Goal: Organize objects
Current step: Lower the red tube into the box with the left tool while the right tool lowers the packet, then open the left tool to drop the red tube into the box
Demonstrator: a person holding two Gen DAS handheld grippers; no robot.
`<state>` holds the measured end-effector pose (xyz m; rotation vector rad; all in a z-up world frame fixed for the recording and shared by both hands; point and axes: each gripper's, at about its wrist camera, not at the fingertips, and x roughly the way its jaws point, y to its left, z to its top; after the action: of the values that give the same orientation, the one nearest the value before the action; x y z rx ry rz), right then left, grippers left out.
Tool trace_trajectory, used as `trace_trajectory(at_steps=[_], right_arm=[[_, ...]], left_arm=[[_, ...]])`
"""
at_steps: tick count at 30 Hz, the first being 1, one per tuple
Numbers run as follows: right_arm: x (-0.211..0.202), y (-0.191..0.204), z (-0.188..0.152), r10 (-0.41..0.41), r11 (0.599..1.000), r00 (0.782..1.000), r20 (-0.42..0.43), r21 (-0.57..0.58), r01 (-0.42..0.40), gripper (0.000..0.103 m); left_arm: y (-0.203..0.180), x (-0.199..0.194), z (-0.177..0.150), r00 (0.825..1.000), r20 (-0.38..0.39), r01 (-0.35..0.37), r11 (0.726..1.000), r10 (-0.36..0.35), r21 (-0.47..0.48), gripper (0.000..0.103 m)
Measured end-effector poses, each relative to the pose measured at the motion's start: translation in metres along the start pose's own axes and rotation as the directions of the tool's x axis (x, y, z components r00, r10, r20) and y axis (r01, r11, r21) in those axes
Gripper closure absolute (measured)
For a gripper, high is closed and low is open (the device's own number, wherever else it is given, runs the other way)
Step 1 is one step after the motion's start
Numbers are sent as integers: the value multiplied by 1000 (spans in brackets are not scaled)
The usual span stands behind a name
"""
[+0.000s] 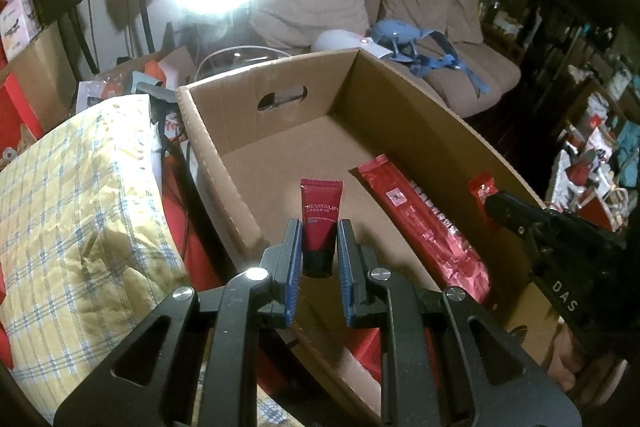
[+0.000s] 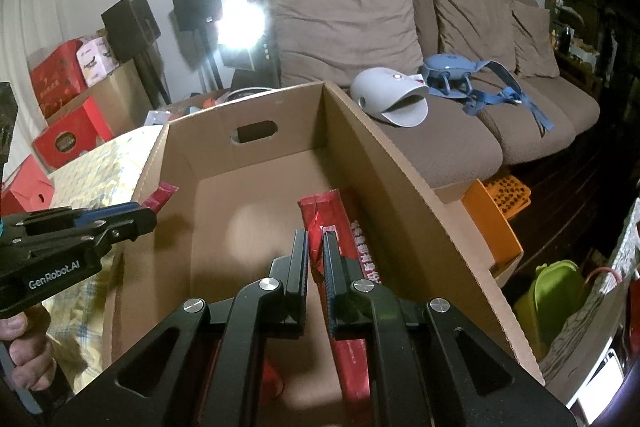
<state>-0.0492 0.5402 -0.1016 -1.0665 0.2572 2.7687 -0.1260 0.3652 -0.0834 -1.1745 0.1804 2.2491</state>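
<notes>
An open cardboard box (image 1: 240, 115) fills the middle of both views. My left gripper (image 1: 319, 227) is shut on a small red cream tube (image 1: 320, 211), held upright above the box's near left part. In the right wrist view that left gripper (image 2: 146, 213) comes in over the box's left rim with the tube (image 2: 162, 195) at its tips. My right gripper (image 2: 316, 239) is shut on a small crinkled red sachet (image 2: 315, 225) over the box's right side. A long red packet (image 2: 348, 211) lies on the box floor along the right wall (image 2: 380, 187). The left wrist view shows this long packet (image 1: 424, 227) beside the right gripper (image 1: 490, 201) and its sachet (image 1: 482, 187).
A yellow plaid cloth (image 1: 80, 207) lies left of the box. A brown sofa (image 2: 460, 147) behind holds a white shell-shaped device (image 2: 384, 99) and a blue strapped item (image 2: 452, 67). Red boxes (image 2: 68, 139) stack at the left. An orange crate (image 2: 492, 215) and a green container (image 2: 556, 291) sit right.
</notes>
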Motion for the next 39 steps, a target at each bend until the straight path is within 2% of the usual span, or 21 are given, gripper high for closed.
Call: trace_trajectory(at_steps=[26,39], right_arm=[[4,-2,-3,5,1000,1000,-9,5,-5,97],[3,-7,-2,12,999,1000,-27,44,-10,97]], left_arm=[[-4,16,2,1000,-26,-3,1000,3,5,87],[-7,25,0,999,-37,-6,1000,7,11,87]])
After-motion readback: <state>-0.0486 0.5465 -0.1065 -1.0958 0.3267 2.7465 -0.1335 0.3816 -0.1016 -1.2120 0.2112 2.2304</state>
